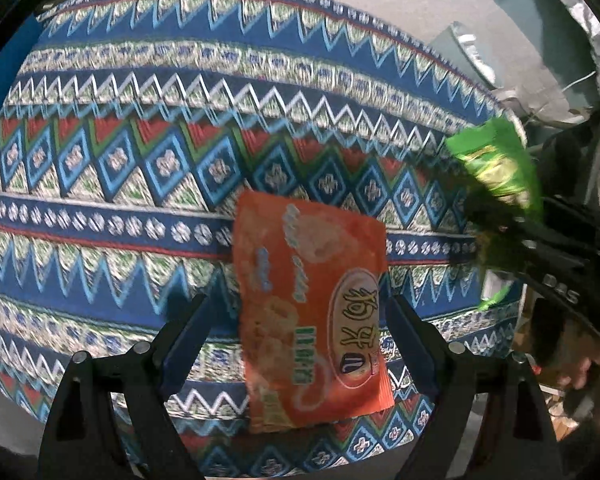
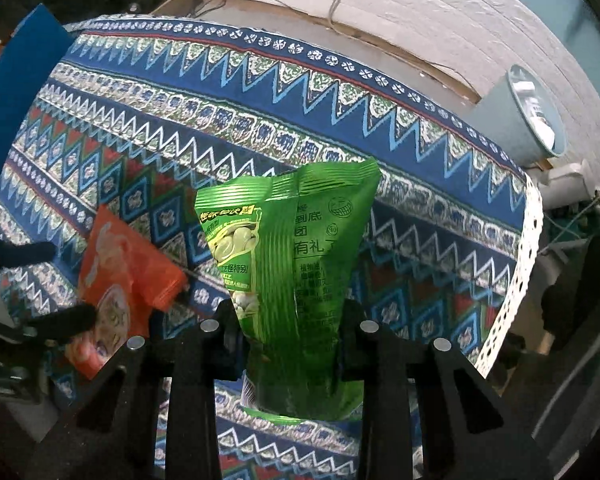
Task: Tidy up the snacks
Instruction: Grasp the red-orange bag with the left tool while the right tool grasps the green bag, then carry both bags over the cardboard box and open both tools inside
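An orange snack packet (image 1: 308,312) lies on the patterned tablecloth (image 1: 100,140). My left gripper (image 1: 300,304) points down over it, open, one finger on each side; a strip of cloth shows between the left finger and the packet's edge. In the right wrist view the same orange packet (image 2: 120,272) sits at the left between the left gripper's dark fingers (image 2: 68,316). My right gripper (image 2: 290,308) is shut on the lower part of a green snack bag (image 2: 296,240), which stands up above the cloth (image 2: 220,100). The left wrist view shows that green bag (image 1: 496,164) at the right.
A pale blue bin (image 2: 520,120) stands past the table's far right corner, by a white brick wall with cables. A blue panel (image 2: 16,92) lies at the left edge. White lace trim (image 2: 520,260) marks the table's right edge. A person's hand (image 1: 592,372) holds the right gripper.
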A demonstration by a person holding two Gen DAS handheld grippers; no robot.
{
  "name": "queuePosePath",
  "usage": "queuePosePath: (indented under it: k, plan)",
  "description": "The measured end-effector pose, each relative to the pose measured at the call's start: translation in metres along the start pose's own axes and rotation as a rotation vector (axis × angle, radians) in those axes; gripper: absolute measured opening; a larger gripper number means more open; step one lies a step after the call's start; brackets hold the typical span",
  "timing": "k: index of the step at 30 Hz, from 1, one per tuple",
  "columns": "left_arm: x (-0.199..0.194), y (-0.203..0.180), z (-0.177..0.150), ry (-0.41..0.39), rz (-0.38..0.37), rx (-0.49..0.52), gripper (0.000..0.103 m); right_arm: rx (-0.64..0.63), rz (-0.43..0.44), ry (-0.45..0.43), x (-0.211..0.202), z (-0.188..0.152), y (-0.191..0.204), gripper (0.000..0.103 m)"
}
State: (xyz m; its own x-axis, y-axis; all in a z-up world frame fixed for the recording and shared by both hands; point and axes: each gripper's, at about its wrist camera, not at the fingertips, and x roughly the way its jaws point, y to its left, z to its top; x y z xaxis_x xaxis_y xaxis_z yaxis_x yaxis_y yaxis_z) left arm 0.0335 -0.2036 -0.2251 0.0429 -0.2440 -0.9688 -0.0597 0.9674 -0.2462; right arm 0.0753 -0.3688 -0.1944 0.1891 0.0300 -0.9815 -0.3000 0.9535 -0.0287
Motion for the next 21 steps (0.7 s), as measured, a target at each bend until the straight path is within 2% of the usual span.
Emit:
queuePosePath:
  k: [8,11,12,14,15,17,21]
  plan:
    - [0.034,-0.021,-0.013,0.028,0.067,0.015,0.091,0.004,0.009,-0.018,-0.008,-0.008,0.0,0.029]
    - [0.04,-0.033,-0.016,0.014,0.077,0.065,0.091,0.01,0.01,-0.016,-0.01,-0.011,0.003,0.029]
    - [0.041,-0.036,-0.018,0.007,0.089,0.081,0.089,0.012,0.013,-0.019,-0.012,-0.012,0.002,0.029]
    - [0.042,-0.045,-0.02,-0.023,0.106,0.108,0.07,0.015,0.016,-0.024,-0.012,-0.011,-0.001,0.029]
    - [0.041,-0.047,-0.021,-0.033,0.102,0.125,0.067,0.017,0.017,-0.028,-0.013,-0.01,-0.001,0.029]
    - [0.043,-0.053,-0.022,-0.036,0.102,0.137,0.054,0.018,0.018,-0.033,-0.015,-0.009,0.0,0.029]
    - [0.036,-0.052,-0.025,-0.042,0.093,0.174,0.043,0.016,0.024,-0.046,-0.02,-0.005,0.002,0.029]
